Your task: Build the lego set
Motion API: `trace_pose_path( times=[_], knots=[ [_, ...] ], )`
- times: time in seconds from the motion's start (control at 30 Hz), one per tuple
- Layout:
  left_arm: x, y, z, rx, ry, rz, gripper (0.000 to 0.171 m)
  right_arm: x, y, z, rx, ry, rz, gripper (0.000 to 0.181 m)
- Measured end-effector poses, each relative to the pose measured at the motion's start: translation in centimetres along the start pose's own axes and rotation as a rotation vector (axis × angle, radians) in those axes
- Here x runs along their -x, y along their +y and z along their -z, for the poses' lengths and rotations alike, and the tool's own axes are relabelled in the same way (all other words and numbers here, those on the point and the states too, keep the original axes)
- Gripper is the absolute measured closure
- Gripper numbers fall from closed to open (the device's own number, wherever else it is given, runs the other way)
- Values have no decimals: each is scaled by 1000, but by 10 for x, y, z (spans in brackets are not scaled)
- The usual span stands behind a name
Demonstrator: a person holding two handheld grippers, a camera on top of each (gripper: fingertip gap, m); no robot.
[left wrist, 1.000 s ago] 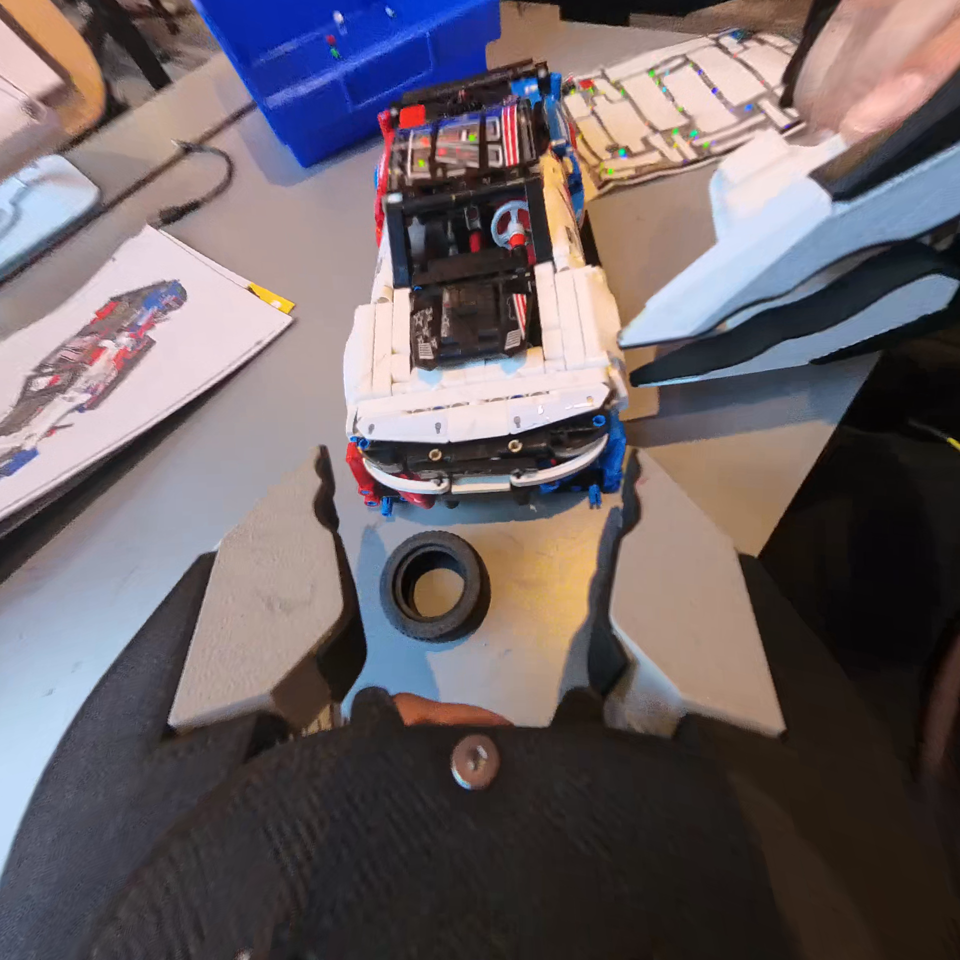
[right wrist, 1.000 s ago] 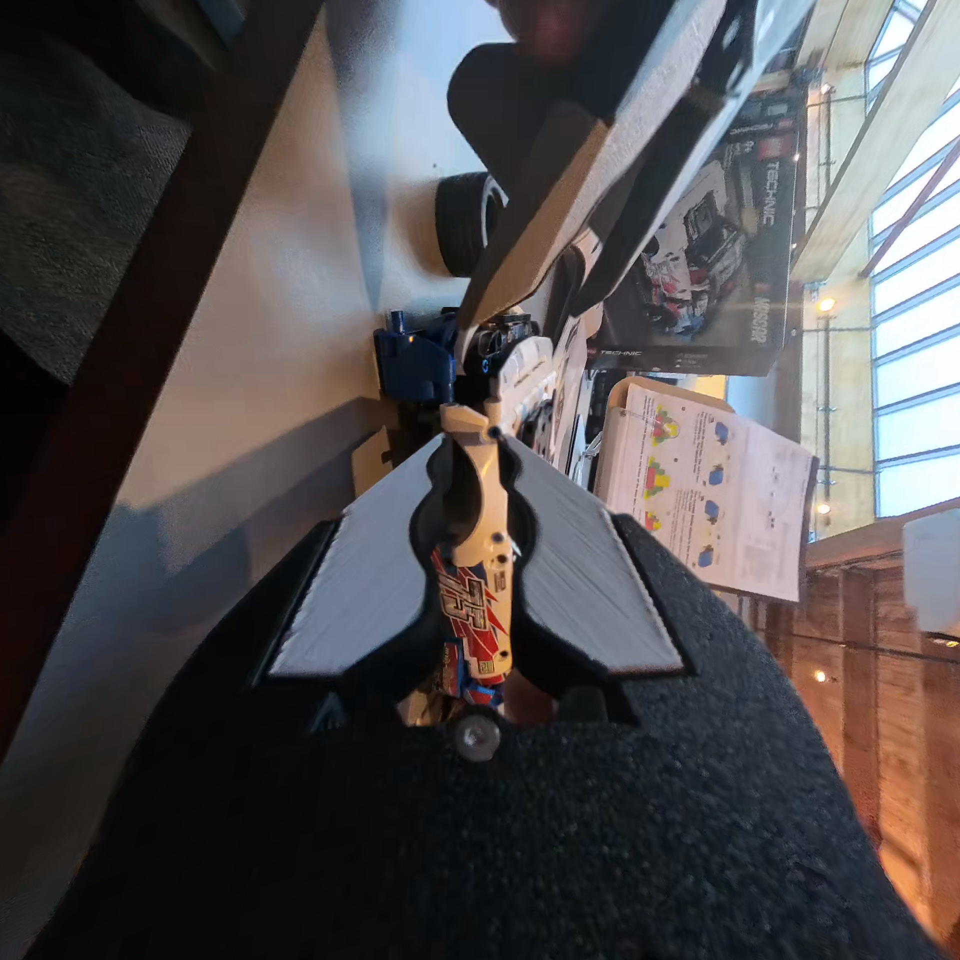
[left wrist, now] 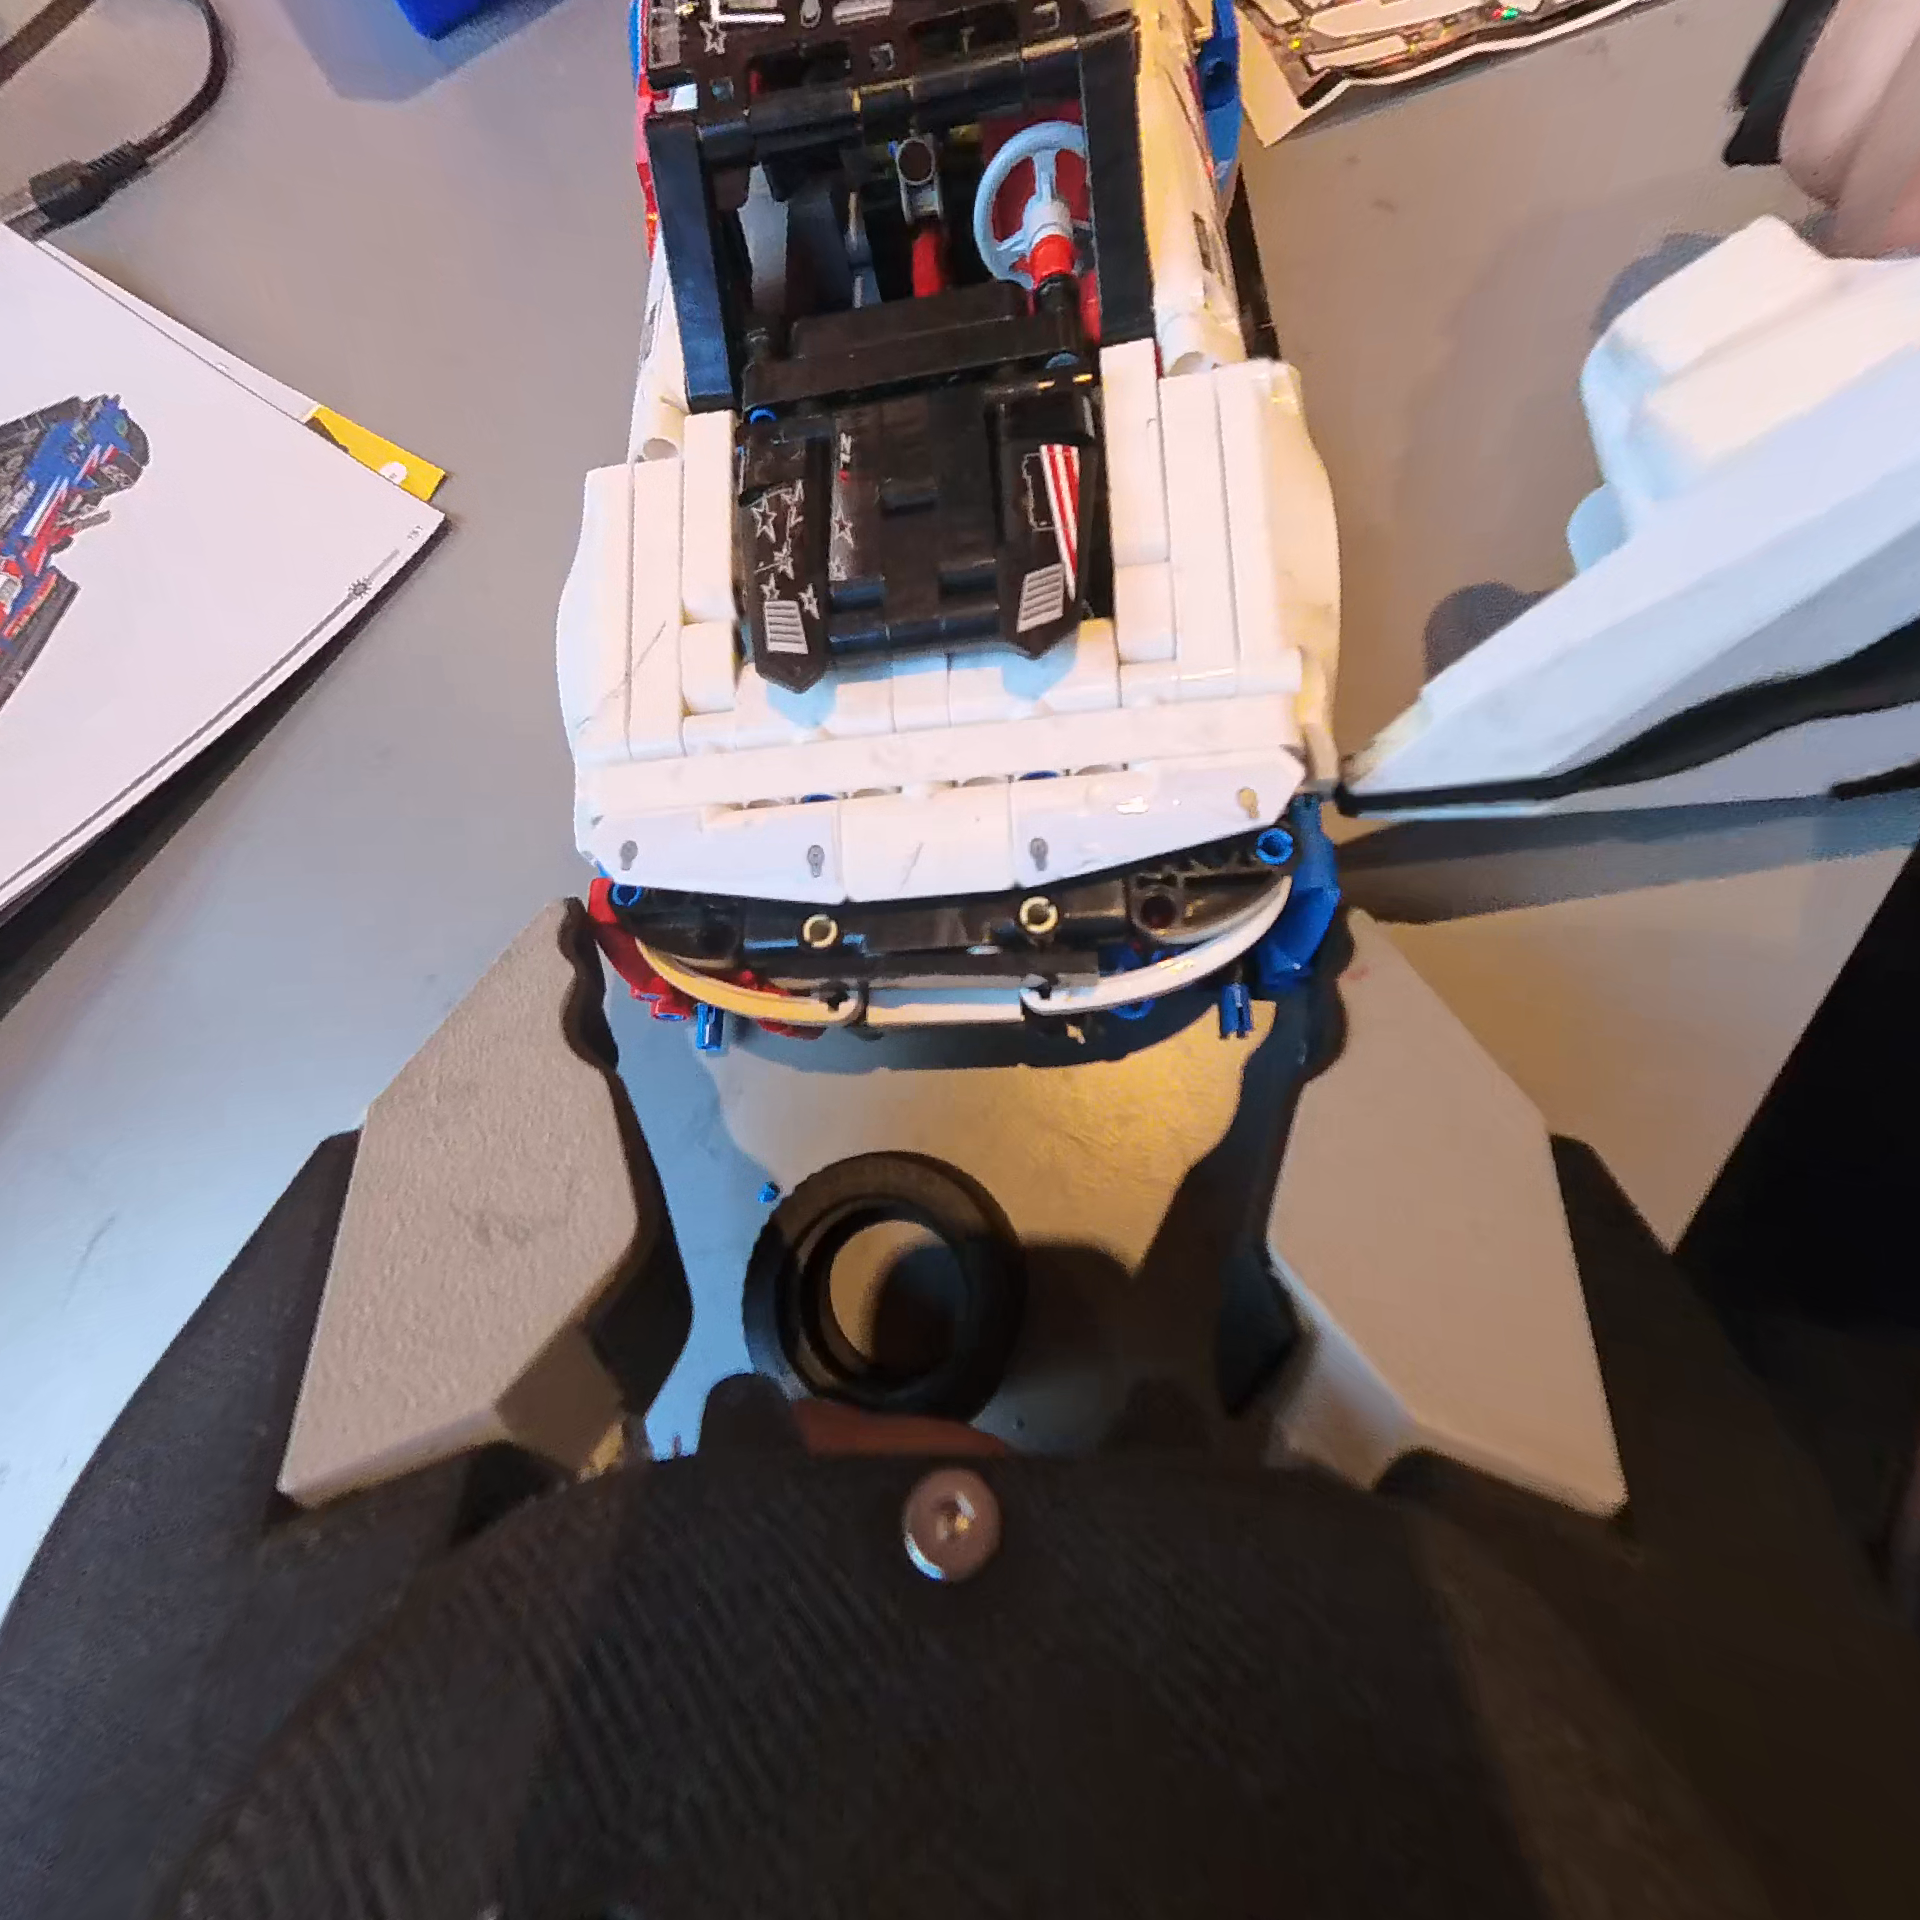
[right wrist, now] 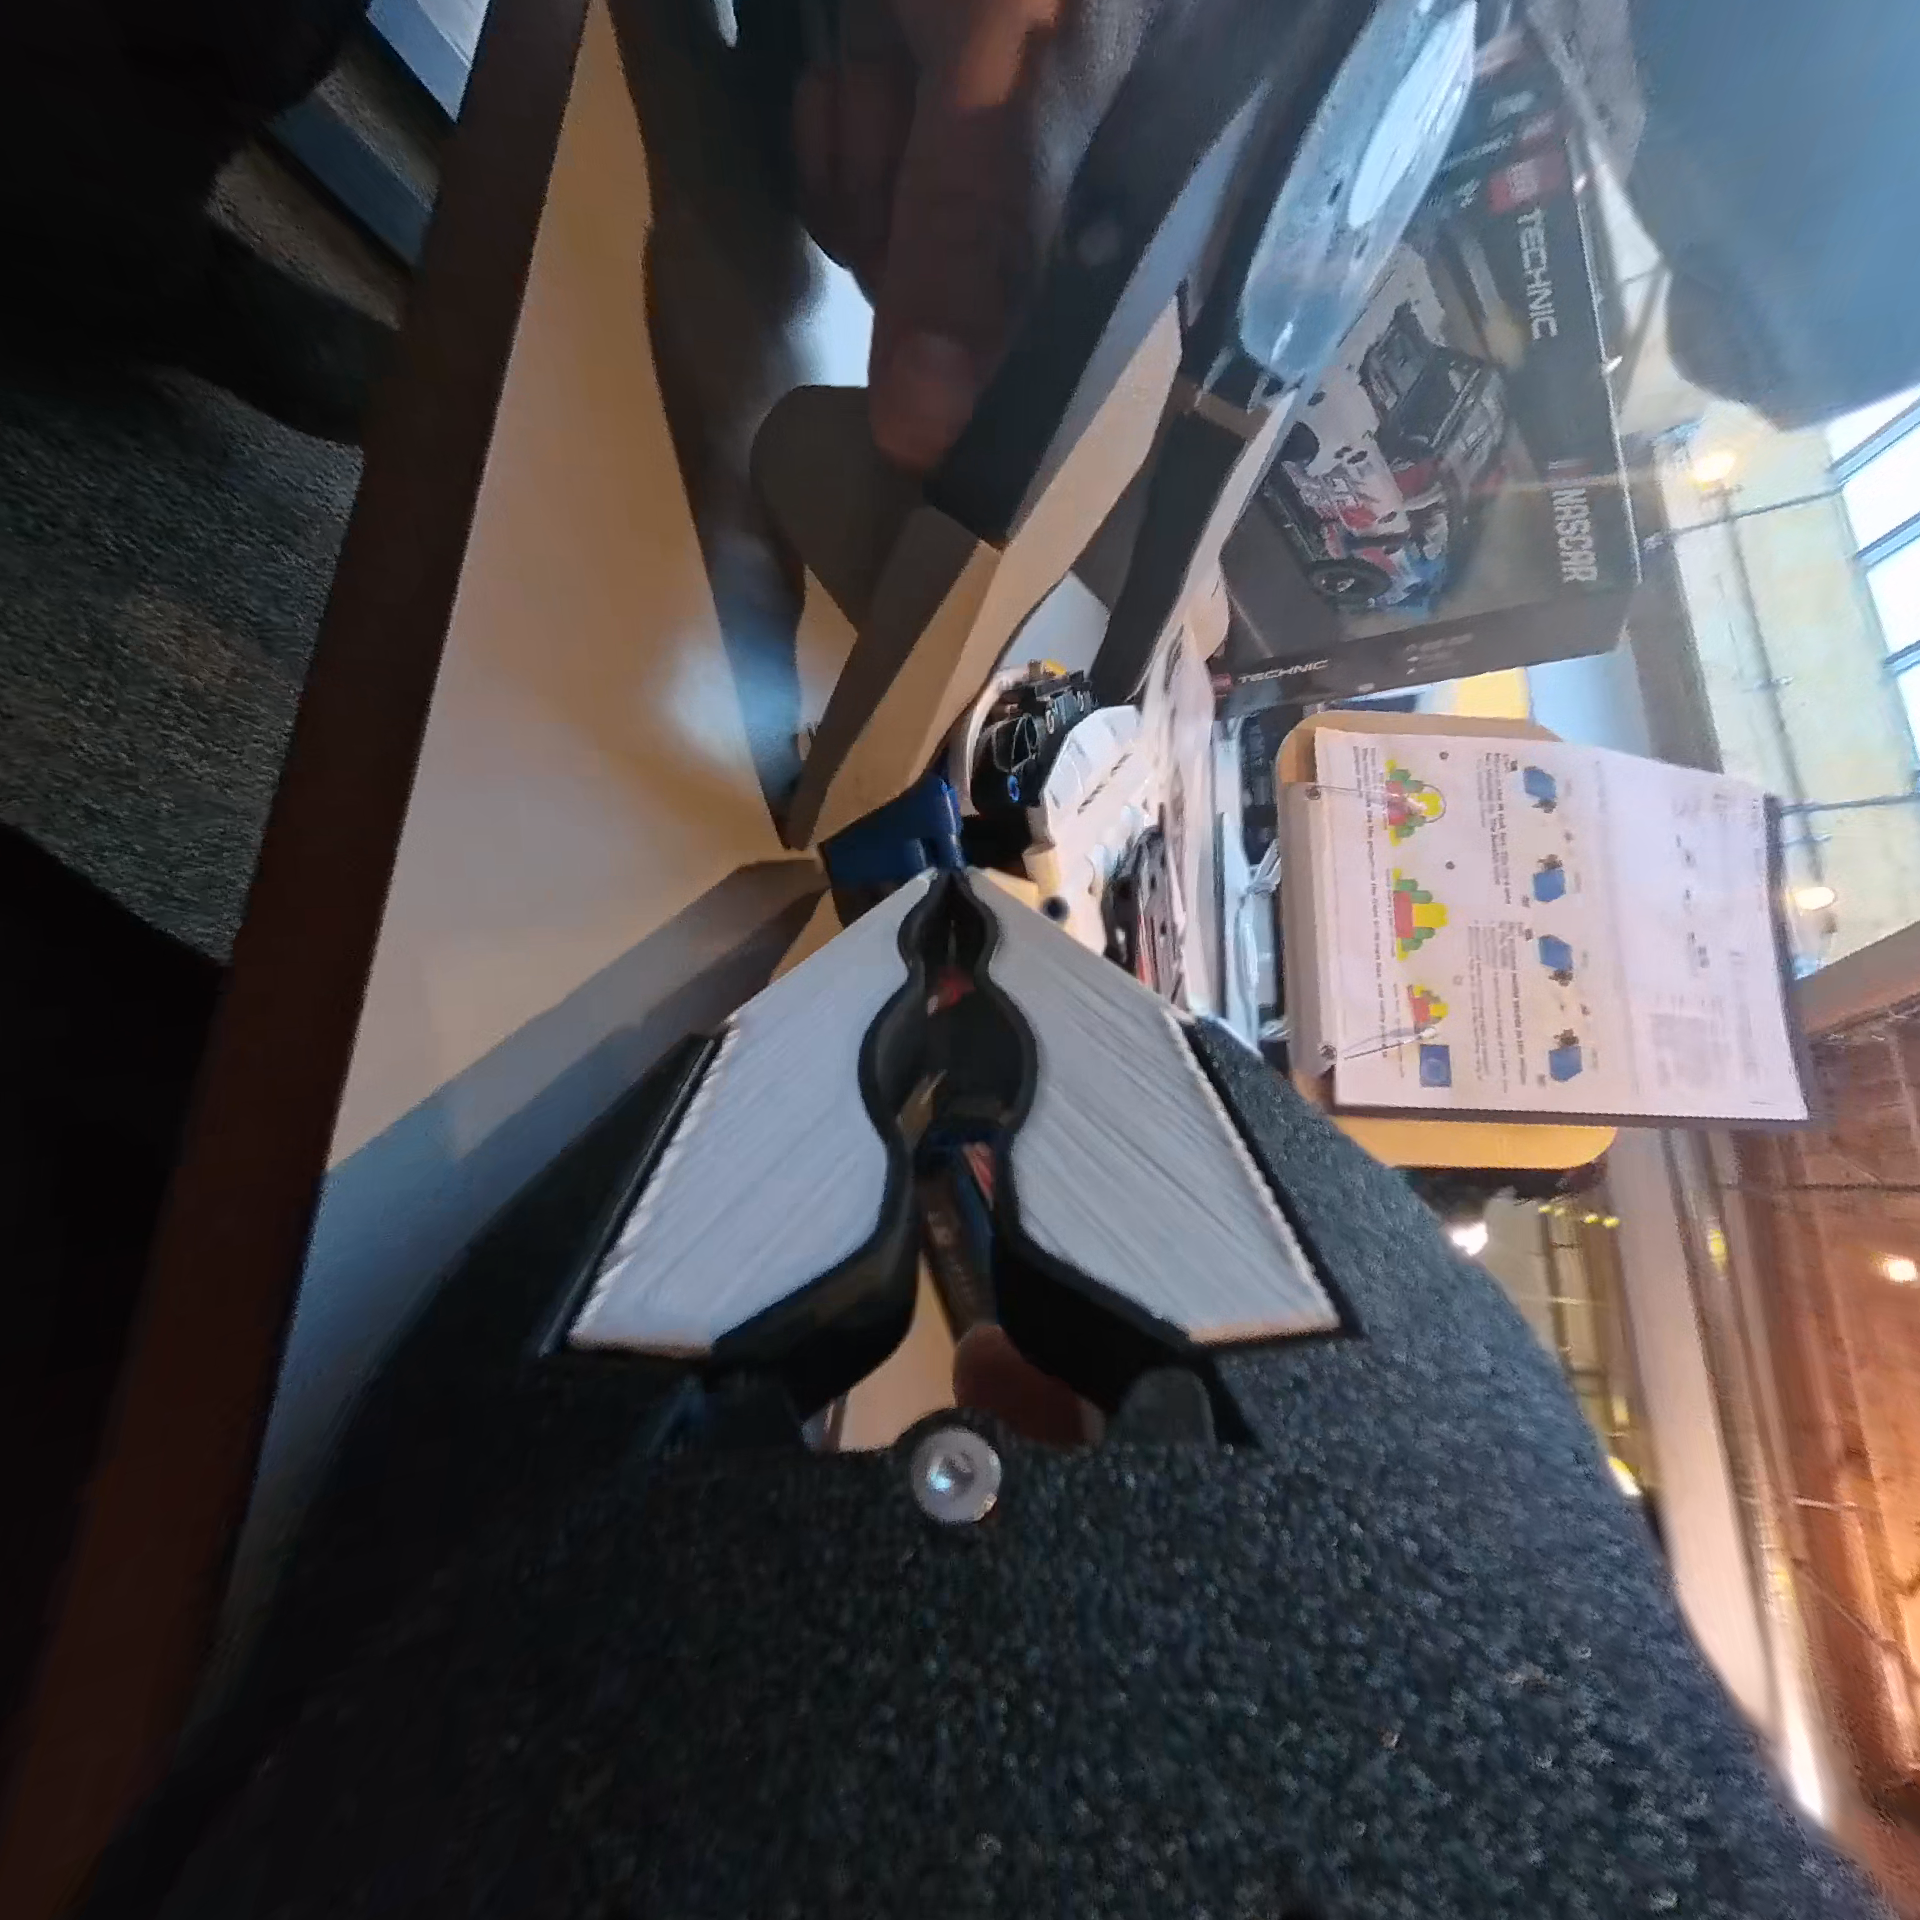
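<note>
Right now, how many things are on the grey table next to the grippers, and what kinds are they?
Lego car: 1
Loose black tyre: 1
Instruction booklet: 1
Sticker sheet: 1
Black cable: 1
Blue bin: 1
Total: 6

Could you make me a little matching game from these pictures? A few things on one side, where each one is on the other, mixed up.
Things:
1. loose black tyre
2. steering wheel
3. instruction booklet
4. right tongs

Places:
A. inside the model car's cockpit
B. tips at the car's blue front corner
C. flat on the table, between the open left tongs
D. on the table, left of the car

Pairs: 1-C, 2-A, 3-D, 4-B
</note>
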State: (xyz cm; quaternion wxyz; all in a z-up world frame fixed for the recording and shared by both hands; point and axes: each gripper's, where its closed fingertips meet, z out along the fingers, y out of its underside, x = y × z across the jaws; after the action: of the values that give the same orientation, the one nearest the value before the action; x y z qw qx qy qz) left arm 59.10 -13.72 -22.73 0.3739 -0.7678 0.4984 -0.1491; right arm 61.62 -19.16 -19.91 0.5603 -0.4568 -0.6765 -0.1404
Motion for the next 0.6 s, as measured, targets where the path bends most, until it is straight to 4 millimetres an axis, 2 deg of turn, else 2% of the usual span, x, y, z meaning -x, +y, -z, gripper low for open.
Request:
trace_pose_path(
  times=[0.07, 0.17, 0.27, 0.33, 0.47, 0.6],
  knots=[
    [0, 0, 0, -1, -5, -6, 39, 1, 1, 10, 10, -44, -139, 181],
    [0, 0, 0, -1, 1, -3, 39, 3, 8, 23, 62, -160, -570, 181],
    [0, 0, 0, -3, 6, -6, 39, 7, 15, 20, 139, -281, -1050, 156],
    [0, 0, 0, -3, 8, -7, 39, 5, 12, 13, 123, -348, -1309, 160],
    [0, 0, 0, -4, 9, -10, 39, 2, 3, 2, 42, -471, -1687, 158],
    [0, 0, 0, -5, 10, -10, 39, -8, 7, -1, -53, -460, -1952, 154]
  ],
)
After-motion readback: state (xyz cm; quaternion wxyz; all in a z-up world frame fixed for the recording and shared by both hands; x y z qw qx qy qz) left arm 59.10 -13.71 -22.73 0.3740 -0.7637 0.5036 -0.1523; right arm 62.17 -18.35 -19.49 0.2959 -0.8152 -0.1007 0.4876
